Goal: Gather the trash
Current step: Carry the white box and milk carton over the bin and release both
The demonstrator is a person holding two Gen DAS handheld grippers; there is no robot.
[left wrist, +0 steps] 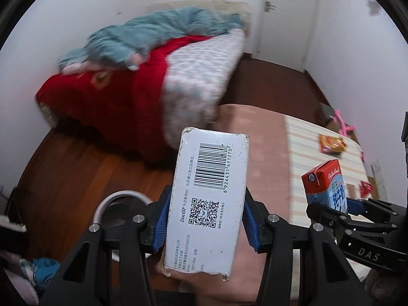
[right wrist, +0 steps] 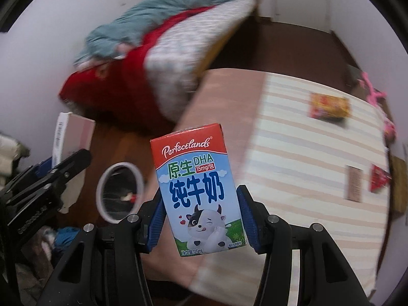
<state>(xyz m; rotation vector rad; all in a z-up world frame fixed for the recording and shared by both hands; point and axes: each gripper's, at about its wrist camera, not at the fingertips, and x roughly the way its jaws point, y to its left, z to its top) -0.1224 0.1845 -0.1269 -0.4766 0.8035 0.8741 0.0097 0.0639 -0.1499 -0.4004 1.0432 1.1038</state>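
My left gripper (left wrist: 206, 223) is shut on a white toothpaste box (left wrist: 207, 199) with a barcode, held above the bed's edge. My right gripper (right wrist: 201, 219) is shut on a small red and blue milk carton (right wrist: 197, 188); the carton also shows in the left wrist view (left wrist: 325, 186). A white-rimmed trash bin (right wrist: 119, 191) stands on the wooden floor below left, with scraps inside; it also shows in the left wrist view (left wrist: 114, 209). A yellow-red snack wrapper (right wrist: 330, 107), a brown packet (right wrist: 354, 186) and a red wrapper (right wrist: 378, 181) lie on the striped bed.
The striped bed sheet (right wrist: 293, 153) with a pink blanket (right wrist: 224, 97) fills the right. A pile of red, white and teal bedding (left wrist: 142, 76) lies behind. Clothes lie on the floor at lower left (right wrist: 63, 237). A door (left wrist: 280, 12) is at the back.
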